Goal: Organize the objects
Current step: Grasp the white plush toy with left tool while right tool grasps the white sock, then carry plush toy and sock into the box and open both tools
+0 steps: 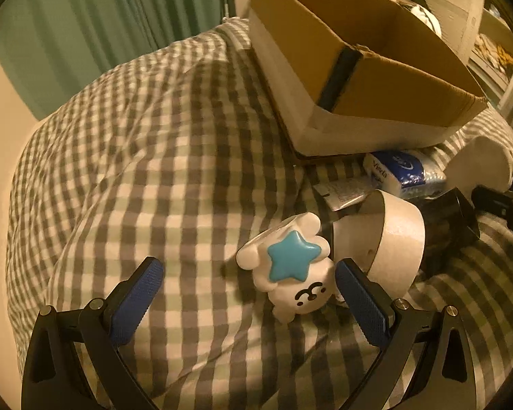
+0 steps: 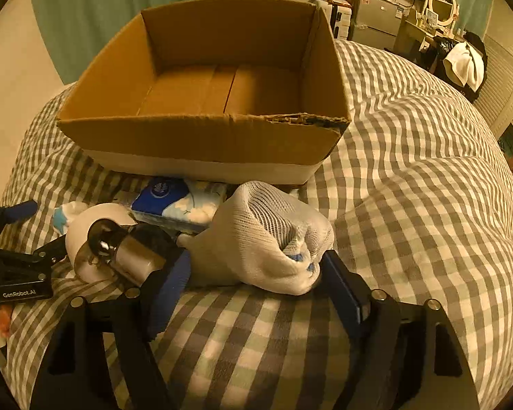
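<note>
Grey-and-white checked bedspread (image 2: 410, 177) carries everything; open brown cardboard box (image 2: 219, 78), empty inside, sits upper centre of the right wrist view. Right claw (image 2: 256, 273) straddles a white mesh bag bundle (image 2: 266, 235) at frame centre, jaws half-wide, right pad touching or nearly so; whether the left pad presses I cannot tell. Left claw (image 1: 249, 273) is wide open, lower centre of the left wrist view, with a white cloud-shaped toy with a blue star (image 1: 290, 259) just inside its right finger, not gripped. Judgement: each claw should centre on its item before closing, as the toy sits off to one side. A white tape roll (image 1: 390, 239) touches the toy, and a blue-and-white tissue pack (image 2: 181, 205) lies under the box's near edge behind the bag, so lift straight up first. Open bedspread lies left and right; the box's near wall must be cleared.
</note>
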Tool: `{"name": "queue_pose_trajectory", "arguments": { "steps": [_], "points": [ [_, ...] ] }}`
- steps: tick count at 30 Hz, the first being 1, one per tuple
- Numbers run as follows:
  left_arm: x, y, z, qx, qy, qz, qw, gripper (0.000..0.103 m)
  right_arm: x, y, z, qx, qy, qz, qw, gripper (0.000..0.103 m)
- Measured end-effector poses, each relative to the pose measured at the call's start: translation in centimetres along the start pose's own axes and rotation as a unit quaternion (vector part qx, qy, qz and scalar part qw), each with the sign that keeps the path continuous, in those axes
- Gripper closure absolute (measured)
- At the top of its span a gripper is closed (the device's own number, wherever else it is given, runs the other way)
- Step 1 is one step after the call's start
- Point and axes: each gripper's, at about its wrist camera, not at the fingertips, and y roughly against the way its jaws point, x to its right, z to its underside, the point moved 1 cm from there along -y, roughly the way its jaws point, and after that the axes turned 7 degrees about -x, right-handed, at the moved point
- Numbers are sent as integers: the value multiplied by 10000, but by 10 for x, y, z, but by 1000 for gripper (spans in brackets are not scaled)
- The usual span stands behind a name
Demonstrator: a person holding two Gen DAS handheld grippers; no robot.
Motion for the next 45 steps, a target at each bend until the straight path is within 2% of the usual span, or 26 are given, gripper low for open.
{"name": "queue_pose_trajectory", "arguments": {
  "steps": [1, 4, 6, 8, 9, 10, 11, 15, 20, 28, 37, 41, 45],
  "points": [
    [1, -1, -1, 27, -23, 32, 10000, 0, -1, -1, 0, -3, 0, 51, 10000, 42],
    [-1, -4, 0, 47, -6, 214, 9998, 1, -2, -4, 0, 11, -30, 130, 9999, 52],
    [-2, -4, 1, 38, 21, 424, 9991, 6, -2, -3, 2, 56, -37, 164, 9998, 56],
    [-3, -2, 4, 41, 25, 664, 9978, 25, -3, 0, 3, 107, -33, 223, 9997, 59],
    [-2, -1, 5, 39, 10, 766, 9971, 30, -5, 0, 4, 148, -21, 273, 9995, 60],
    [0, 0, 7, 38, -30, 878, 9961, 42, -6, 1, 5, 180, -6, 318, 9993, 61],
    [4, 1, 8, 44, -63, 971, 9952, 45, -8, 2, 7, 217, 9, 367, 9991, 62],
    [9, 3, 12, 100, -65, 931, 9956, 45, -17, 6, 12, 350, 122, 558, 9978, 63],
    [10, 20, 18, 156, -2, 717, 9973, 46, -15, 11, 13, 398, 116, 549, 9976, 65],
    [-13, 47, 22, 294, 131, 459, 9984, 46, -15, 25, 17, 585, 175, 504, 9969, 68],
    [-1, 83, 11, 644, 148, 228, 9976, 46, -14, 73, 11, 1005, 149, 298, 9944, 70],
    [-1, 113, 1, 905, 143, 271, 9954, 46, -17, 99, 15, 1214, 153, 305, 9920, 70],
    [3, 146, -14, 1215, 29, 133, 9925, 46, -18, 127, 12, 1455, 165, 324, 9887, 70]
  ]
}}
